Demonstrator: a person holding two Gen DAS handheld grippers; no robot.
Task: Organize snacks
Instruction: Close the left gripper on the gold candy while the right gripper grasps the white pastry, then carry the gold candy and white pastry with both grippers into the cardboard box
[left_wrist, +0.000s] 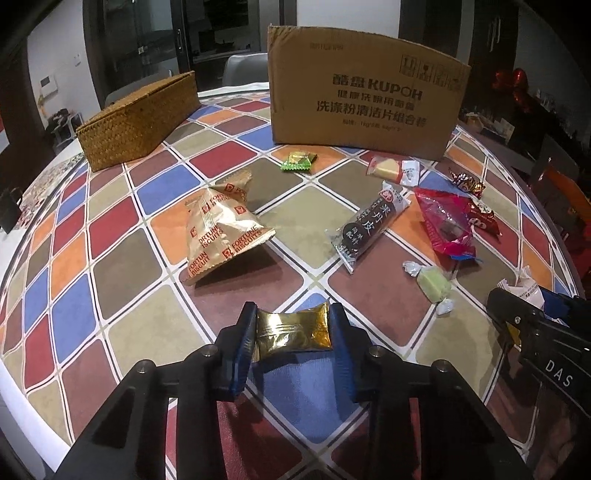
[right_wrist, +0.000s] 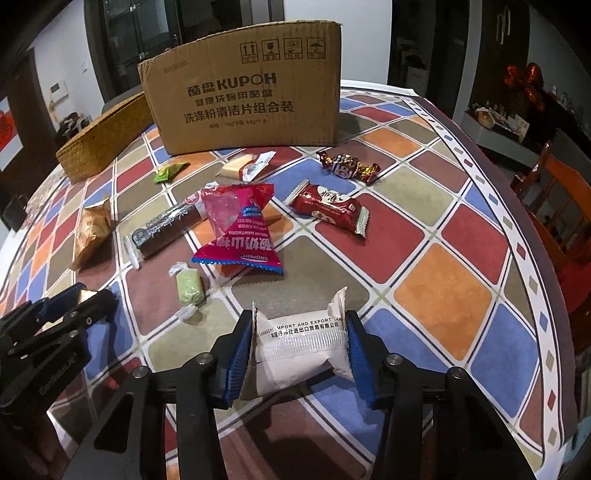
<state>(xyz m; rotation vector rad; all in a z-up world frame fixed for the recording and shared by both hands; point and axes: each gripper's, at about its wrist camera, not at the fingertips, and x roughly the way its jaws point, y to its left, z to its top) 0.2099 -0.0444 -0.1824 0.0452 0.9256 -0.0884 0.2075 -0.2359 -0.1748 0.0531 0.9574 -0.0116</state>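
Left wrist view: left gripper (left_wrist: 291, 334) clamped on gold foil candy (left_wrist: 293, 333), long axis crosswise between pads; KUPOH carton (left_wrist: 364, 101) straight ahead, wicker basket (left_wrist: 138, 120) left of carton.

Right wrist view: right gripper (right_wrist: 300, 350) clamped on white snack packet (right_wrist: 299, 352), crosswise; carton (right_wrist: 243, 107) ahead-left, nearer than basket (right_wrist: 101, 142).

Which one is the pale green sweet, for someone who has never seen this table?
Start at the big cardboard box and come forward past the pink triangular packet. Just in front lies the pale green sweet, the only one in clear, twisted-end wrapping.
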